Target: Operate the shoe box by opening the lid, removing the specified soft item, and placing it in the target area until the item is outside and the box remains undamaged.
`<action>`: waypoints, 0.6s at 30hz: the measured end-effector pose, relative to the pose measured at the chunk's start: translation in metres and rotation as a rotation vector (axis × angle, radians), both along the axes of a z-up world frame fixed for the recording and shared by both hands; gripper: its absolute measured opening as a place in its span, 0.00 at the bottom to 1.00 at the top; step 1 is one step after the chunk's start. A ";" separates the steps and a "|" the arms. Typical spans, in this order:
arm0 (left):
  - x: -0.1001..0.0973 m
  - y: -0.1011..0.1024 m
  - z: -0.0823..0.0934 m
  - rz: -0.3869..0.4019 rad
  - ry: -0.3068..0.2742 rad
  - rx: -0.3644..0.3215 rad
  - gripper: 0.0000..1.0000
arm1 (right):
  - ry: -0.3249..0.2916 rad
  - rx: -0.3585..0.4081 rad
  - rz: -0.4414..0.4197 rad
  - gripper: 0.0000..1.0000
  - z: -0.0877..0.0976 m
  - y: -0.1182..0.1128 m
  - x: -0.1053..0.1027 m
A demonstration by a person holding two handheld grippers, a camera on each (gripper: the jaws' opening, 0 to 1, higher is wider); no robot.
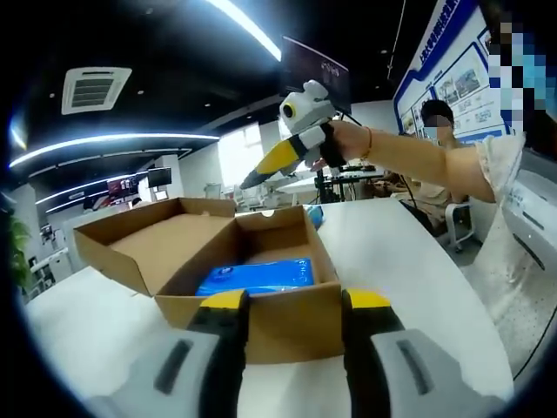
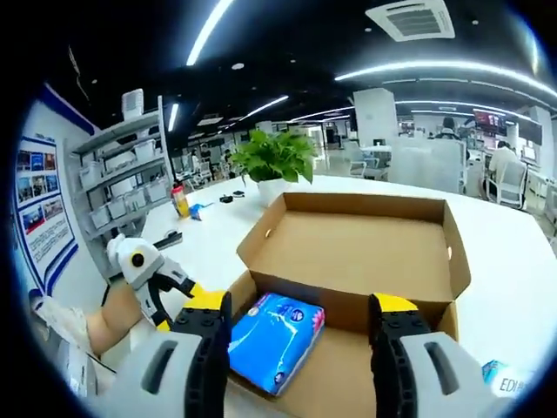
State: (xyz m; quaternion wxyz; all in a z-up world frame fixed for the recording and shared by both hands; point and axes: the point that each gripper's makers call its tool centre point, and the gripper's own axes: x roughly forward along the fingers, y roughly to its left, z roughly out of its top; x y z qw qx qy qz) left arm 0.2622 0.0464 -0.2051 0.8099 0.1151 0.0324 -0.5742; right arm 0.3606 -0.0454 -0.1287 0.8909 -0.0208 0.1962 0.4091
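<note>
- The cardboard shoe box [image 2: 348, 261] sits on the white table [image 1: 409, 261] with its lid [image 2: 352, 239] already folded back, so the opening is done.
- The soft item, a blue tissue pack [image 2: 274, 340], still lies inside on the box floor; lifting it out and placing it remain.
- Your right gripper [image 2: 300, 335] hovers over the pack, jaws spread wide and empty.
- Your left gripper [image 1: 291, 309] faces the box's near wall, likewise parted and holding nothing.

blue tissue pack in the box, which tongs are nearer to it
Right. The right tongs hang just above the blue tissue pack; the left tongs sit outside the box's front wall.
</note>
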 end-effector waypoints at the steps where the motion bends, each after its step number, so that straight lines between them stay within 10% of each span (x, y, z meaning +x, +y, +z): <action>1: 0.000 0.000 0.000 0.000 0.000 0.000 0.43 | 0.006 -0.008 0.002 0.66 -0.002 0.002 -0.001; 18: 0.000 -0.001 0.002 0.003 -0.004 0.007 0.43 | 0.168 -0.275 0.031 0.66 -0.052 0.038 -0.009</action>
